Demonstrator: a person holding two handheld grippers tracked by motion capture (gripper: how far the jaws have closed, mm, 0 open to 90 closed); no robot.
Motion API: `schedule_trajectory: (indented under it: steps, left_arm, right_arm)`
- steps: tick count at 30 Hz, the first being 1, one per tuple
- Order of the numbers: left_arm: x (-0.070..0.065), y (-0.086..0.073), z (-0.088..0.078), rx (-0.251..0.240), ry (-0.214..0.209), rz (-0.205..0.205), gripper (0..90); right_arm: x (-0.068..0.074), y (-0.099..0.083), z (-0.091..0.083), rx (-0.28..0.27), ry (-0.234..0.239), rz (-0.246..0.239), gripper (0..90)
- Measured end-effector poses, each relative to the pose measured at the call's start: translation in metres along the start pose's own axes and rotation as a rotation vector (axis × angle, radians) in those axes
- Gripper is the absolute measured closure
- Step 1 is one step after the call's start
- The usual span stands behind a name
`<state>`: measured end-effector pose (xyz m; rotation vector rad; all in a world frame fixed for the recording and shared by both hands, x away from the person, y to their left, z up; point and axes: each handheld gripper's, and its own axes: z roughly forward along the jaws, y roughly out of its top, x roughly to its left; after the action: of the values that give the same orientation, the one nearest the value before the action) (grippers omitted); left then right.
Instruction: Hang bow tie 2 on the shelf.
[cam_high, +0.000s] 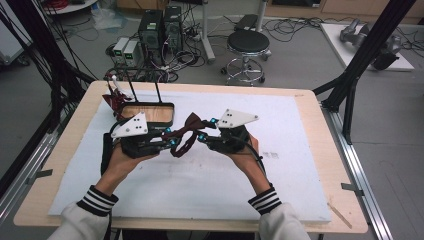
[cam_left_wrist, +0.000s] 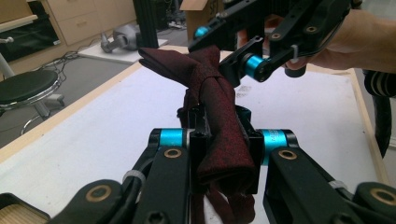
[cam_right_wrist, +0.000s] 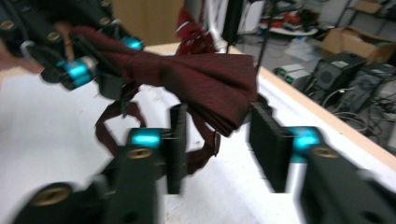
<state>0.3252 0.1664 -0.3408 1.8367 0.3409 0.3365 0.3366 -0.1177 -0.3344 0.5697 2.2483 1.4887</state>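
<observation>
White foam covers most of the big wooden surface (cam_high: 320, 150), and the person's two hands come in from the near edge. At the far left of the surface sits a shallow wooden tray (cam_high: 148, 113) with a dark rim and thin black posts behind it. Some more dark red cloth (cam_high: 113, 97) lies just left of the tray.

The left gripper (cam_high: 170, 137) and the right gripper (cam_high: 207, 136) are held up side by side over the middle of the surface, each with a grey plate on top.

Between them hangs the dark red bow tie (cam_high: 187, 131), lifted off the surface. Its thin strap (cam_right_wrist: 112, 133) droops below in a loop.

In the left gripper view, the left gripper (cam_left_wrist: 223, 140) is squeezed tight on one wing of the bow tie (cam_left_wrist: 219, 135). In the right gripper view, the right gripper (cam_right_wrist: 219, 149) stands part open. The other wing (cam_right_wrist: 210, 88) sits between its jaws, but the pads do not press on it.

The bow tie looks very light and soft. It will bend and flop, and the smooth cloth may slip. It should not break, but it can crease. The best place to hold it looks to be the thick folded wing or the knot in the middle, not the thin strap.
</observation>
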Motion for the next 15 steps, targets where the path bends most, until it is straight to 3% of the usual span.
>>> schedule_trajectory:
  steps: [3, 7, 11, 13, 15]
  left_arm:
    - [0.000, 0.000, -0.001, -0.009, 0.008, 0.001, 78.6]
    - [0.001, 0.000, -0.003, -0.014, 0.017, 0.003, 78.5]
    - [0.003, 0.000, -0.005, -0.025, 0.027, 0.003, 78.5]
    - [0.003, 0.000, -0.006, -0.031, 0.033, 0.001, 78.5]
    - [0.004, 0.000, -0.007, -0.039, 0.036, -0.004, 78.5]
  right_arm:
    - [0.001, 0.001, -0.002, -0.031, -0.100, 0.014, 30.6]
    - [-0.003, -0.001, -0.004, -0.027, -0.106, 0.041, 10.1]
    - [-0.002, -0.002, -0.009, -0.030, -0.120, 0.025, 9.9]
    - [-0.001, -0.003, -0.012, -0.037, -0.130, 0.028, 2.3]
    - [-0.001, -0.004, -0.016, -0.046, -0.149, 0.041, 1.4]
